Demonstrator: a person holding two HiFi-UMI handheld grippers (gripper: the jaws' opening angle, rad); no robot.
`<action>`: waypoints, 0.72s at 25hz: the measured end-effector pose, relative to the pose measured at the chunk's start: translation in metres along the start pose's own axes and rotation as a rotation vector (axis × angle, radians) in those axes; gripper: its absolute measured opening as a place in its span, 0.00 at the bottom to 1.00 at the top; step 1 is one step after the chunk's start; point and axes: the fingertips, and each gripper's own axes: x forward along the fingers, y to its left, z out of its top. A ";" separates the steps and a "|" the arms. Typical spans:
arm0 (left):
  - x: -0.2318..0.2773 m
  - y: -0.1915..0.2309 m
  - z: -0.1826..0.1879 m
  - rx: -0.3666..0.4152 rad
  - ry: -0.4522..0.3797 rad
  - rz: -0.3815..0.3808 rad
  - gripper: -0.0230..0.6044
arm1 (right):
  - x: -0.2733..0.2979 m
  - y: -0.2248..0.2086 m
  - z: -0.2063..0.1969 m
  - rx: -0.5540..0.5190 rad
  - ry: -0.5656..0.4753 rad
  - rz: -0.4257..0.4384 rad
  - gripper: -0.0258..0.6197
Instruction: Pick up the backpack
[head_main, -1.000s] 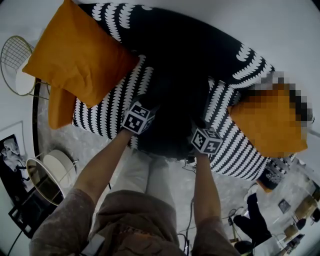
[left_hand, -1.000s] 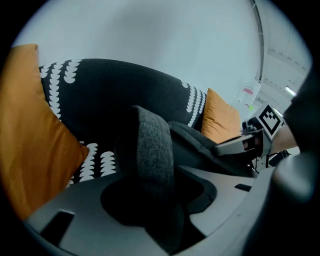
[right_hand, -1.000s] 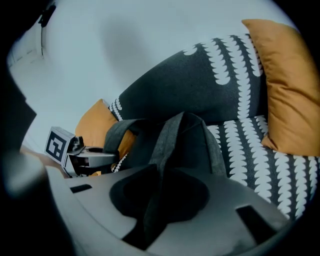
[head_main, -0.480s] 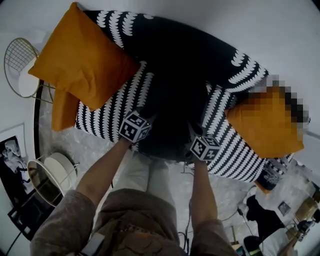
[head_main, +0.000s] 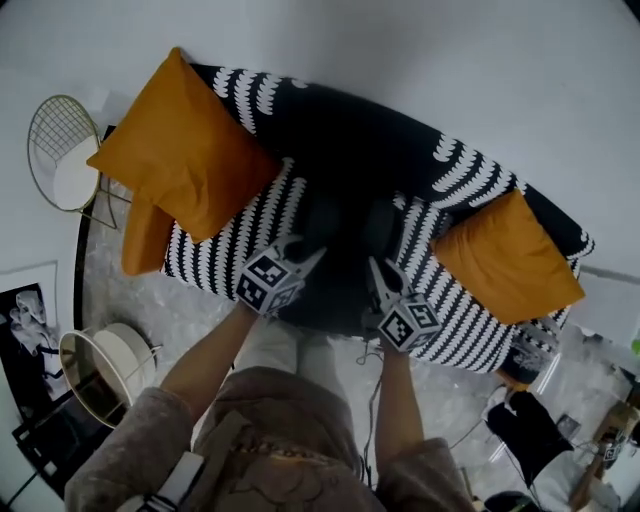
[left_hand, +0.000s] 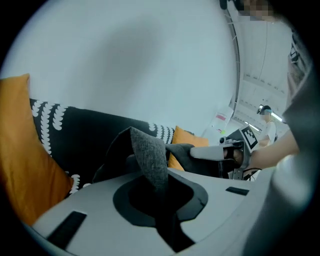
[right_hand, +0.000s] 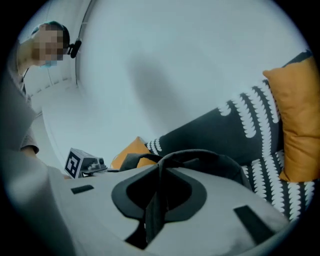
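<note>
Grey strap (left_hand: 150, 155) is now pinched in the left gripper (head_main: 308, 254), dark strap (right_hand: 156, 197) in the right gripper (head_main: 377, 272); both have risen, so the backpack (head_main: 340, 235) probably hangs clear of the sofa (head_main: 455, 170) seat's front edge.

Patterned sofa (head_main: 215, 250): left orange cushion (head_main: 185, 160), right orange cushion (head_main: 505, 258), backpack (head_main: 338, 285) mid-seat.

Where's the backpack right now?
Centre of the head view: the backpack hangs between the left gripper and right gripper, both shut on its straps, by the sofa.
</note>
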 end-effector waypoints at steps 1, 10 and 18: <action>-0.007 -0.009 0.009 -0.003 -0.018 -0.014 0.08 | -0.006 0.010 0.010 0.001 -0.019 0.013 0.08; -0.067 -0.089 0.079 0.044 -0.161 -0.082 0.08 | -0.074 0.086 0.066 -0.025 -0.124 0.097 0.08; -0.121 -0.154 0.126 0.075 -0.293 -0.120 0.08 | -0.134 0.141 0.108 -0.062 -0.231 0.162 0.08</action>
